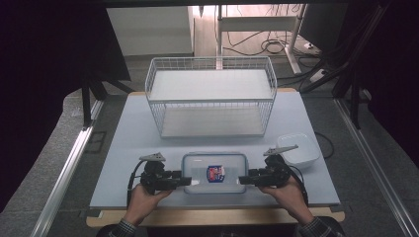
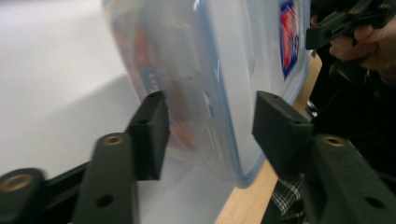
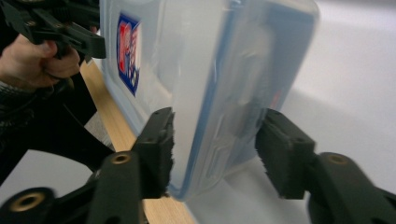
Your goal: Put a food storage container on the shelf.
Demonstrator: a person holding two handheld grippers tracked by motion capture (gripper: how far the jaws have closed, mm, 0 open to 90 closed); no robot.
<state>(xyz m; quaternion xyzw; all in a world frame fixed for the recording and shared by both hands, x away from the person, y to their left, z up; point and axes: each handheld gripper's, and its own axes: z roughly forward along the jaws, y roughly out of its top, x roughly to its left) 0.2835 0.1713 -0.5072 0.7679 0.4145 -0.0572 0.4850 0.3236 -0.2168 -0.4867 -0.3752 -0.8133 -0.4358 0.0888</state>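
**Two grippers flank lidded container at table's near edge**

Table (image 1: 123, 148): pale top, wood front edge; dark curtains at sides, cables on floor beyond.
Wire basket (image 1: 211, 96): white, 2 tiers, far centre.
Lidded container (image 1: 214, 172): clear plastic w/ blue seal, red-blue label; near centre, betw. both grippers.
White dish (image 1: 299, 149): right of container, apart.
Left gripper (image 1: 182, 180): hand low, pointing right; jaws open, straddling container's left end, gaps visible.
Right gripper (image 1: 246, 179): mirrored; jaws open round right end, one pad v. close, no firm grip.
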